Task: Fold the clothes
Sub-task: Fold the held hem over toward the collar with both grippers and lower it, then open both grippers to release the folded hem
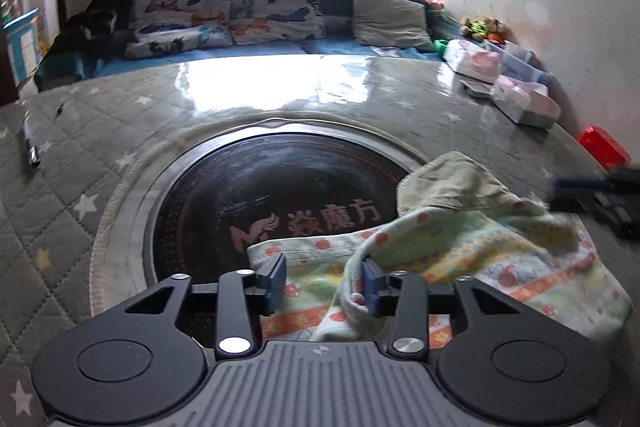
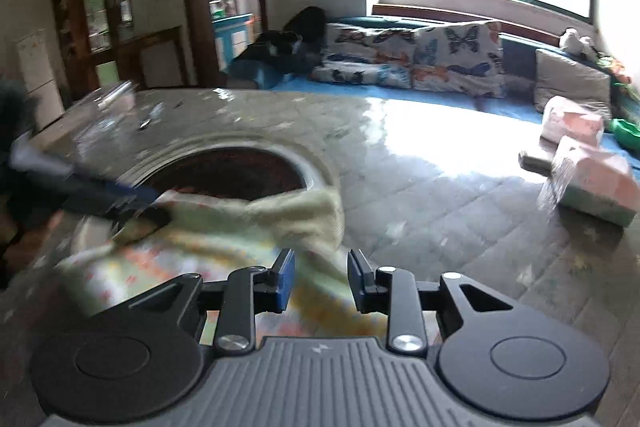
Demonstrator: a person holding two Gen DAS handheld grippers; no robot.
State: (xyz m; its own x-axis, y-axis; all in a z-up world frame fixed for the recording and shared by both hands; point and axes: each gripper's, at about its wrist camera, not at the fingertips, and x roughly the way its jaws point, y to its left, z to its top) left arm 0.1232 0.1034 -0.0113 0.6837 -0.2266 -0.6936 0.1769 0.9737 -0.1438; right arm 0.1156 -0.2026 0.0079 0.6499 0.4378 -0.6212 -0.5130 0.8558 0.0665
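both claws open over the garment on the table.
patterned garment (image 1: 460, 251) lies partly on the table (image 1: 120, 115), overlapping the dark round inset (image 1: 260, 195); left claw (image 1: 326, 285) straddles a fold ungripped; right claw (image 2: 320, 281) holds nothing.

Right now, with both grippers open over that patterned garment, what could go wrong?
1. The left gripper straddles a raised fold of the pale green patterned garment; closing could pinch several layers and bunch it.
2. The garment partly overlaps the dark round glass inset in the grey quilted star-print table cover; it may slide on that glossy surface.
3. The right gripper view is blurred, so its grasp point is uncertain.
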